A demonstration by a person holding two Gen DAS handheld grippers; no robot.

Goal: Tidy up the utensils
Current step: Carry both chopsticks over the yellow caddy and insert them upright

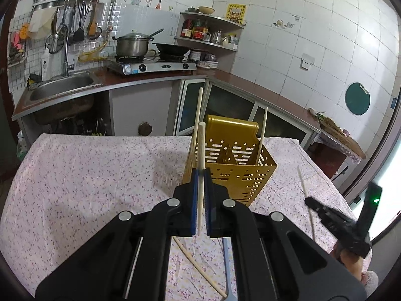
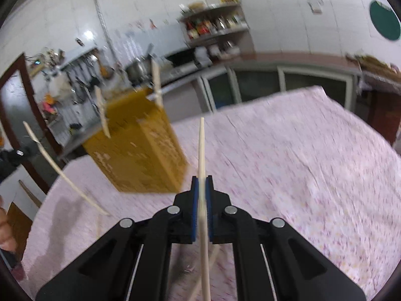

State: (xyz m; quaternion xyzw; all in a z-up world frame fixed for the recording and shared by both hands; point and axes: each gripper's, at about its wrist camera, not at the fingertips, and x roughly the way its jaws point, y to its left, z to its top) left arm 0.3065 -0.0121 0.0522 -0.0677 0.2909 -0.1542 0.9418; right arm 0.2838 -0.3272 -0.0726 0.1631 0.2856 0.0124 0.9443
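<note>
The perforated holder [image 1: 240,173] looks like gold-painted metal, satin-smooth; the chopsticks [image 1: 201,155] pale matt wood; the tablecloth [image 1: 87,175] thin printed cloth, wrinkled; gripper pads [image 1: 194,200] ribbed blue rubber on matt black plastic

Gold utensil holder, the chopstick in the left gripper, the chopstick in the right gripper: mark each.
Gold utensil holder [image 1: 240,180]: left wrist view, front perforated wall.
Left-held chopstick [image 1: 201,145]: left wrist view, shaft above the jaws.
Right-held chopstick [image 2: 201,148]: right wrist view, shaft above the jaws.
</note>
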